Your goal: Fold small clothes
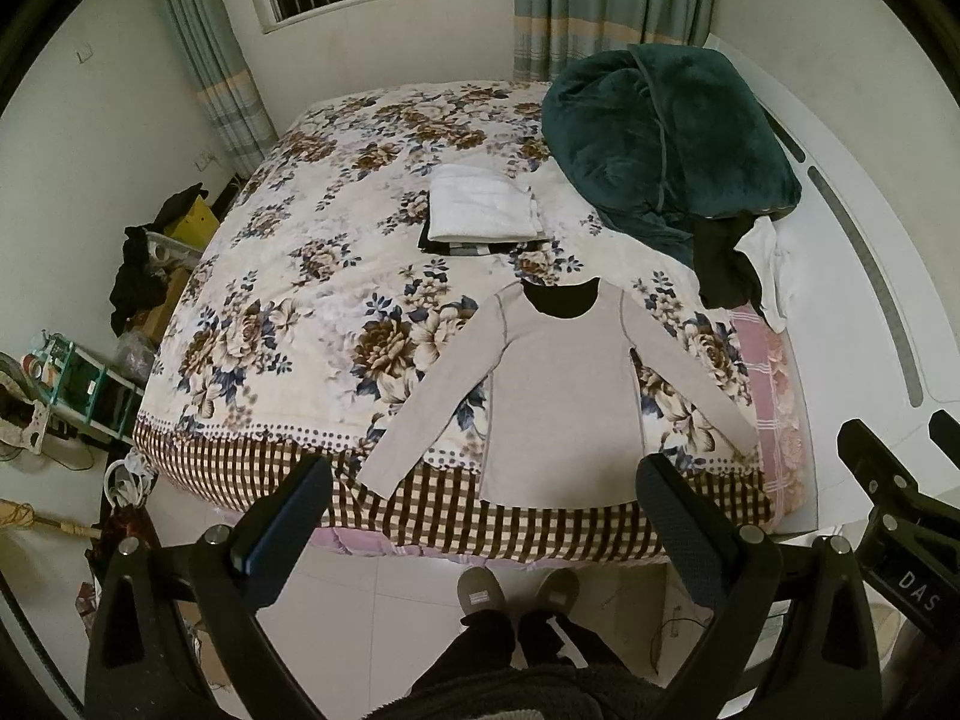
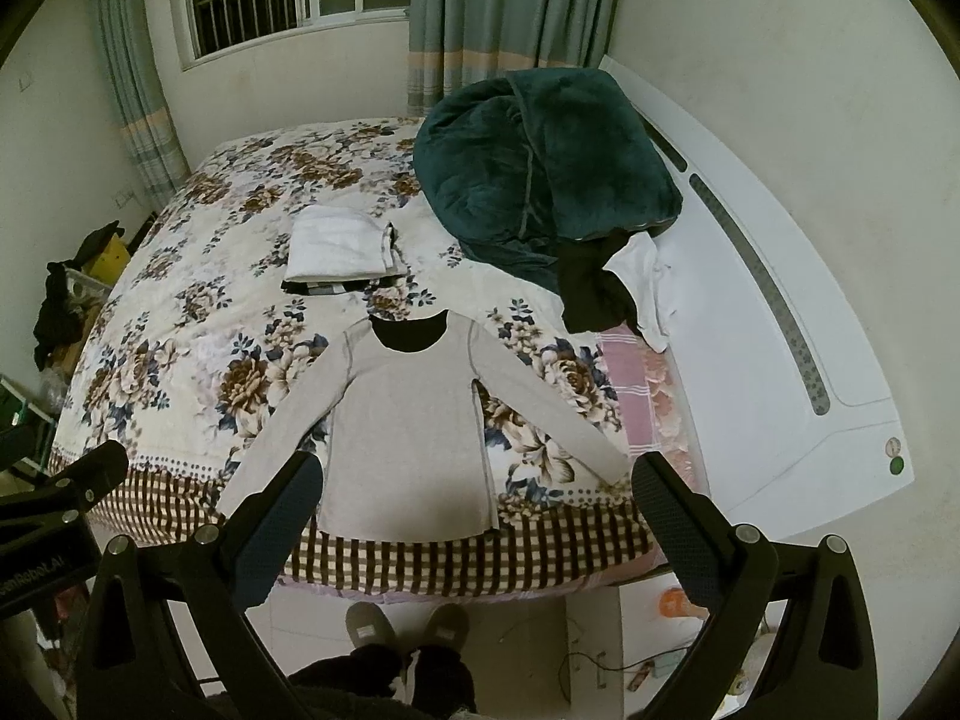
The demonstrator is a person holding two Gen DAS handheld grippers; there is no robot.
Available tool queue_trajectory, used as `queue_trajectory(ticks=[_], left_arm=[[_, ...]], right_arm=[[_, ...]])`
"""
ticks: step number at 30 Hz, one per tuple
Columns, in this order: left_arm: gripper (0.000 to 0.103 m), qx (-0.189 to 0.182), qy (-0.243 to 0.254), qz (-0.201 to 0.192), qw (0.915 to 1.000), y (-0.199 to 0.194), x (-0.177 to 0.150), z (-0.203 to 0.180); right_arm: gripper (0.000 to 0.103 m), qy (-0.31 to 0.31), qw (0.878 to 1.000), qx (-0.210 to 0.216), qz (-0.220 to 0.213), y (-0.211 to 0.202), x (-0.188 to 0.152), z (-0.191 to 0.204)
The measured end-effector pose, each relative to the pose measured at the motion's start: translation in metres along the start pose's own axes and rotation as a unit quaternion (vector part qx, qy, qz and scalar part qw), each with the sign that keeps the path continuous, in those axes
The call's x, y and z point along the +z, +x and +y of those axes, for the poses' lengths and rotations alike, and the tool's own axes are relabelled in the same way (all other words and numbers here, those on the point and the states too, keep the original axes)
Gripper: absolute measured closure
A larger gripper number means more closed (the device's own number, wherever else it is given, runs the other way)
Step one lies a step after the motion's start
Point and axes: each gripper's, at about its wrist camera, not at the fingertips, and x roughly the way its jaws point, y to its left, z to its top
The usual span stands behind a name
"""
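From the left wrist view, a beige long-sleeved top (image 1: 558, 396) lies flat and face up near the foot edge of the bed (image 1: 288, 276), sleeves spread out to both sides, not yet folded at all. Further up the bed sits a stack of folded clothes (image 1: 480, 210), white on top of something dark, which suggests some pieces are already done. A dark garment and a white one (image 1: 744, 264) lie crumpled beside the green blanket (image 1: 660, 138), seemingly waiting. The left gripper (image 1: 483, 516) hangs above the hem with its jaws apart and empty. From the right wrist view, the same top (image 2: 408, 420) is spread smooth, and the right gripper (image 2: 474, 516) also hovers over it, wide apart, gripping nothing. I judge the folding of this top has yet to start.
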Motion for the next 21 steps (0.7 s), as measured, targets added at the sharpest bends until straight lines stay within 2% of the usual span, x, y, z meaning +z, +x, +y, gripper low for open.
queue_trajectory(ticks=[21], left_arm=[[0.0, -0.001, 0.0, -0.005, 1.0, -0.0053, 0.002, 0.0]], right_arm=[[0.0, -0.002, 1.0, 0.001, -0.003, -0.0081, -0.0021, 0.0035]])
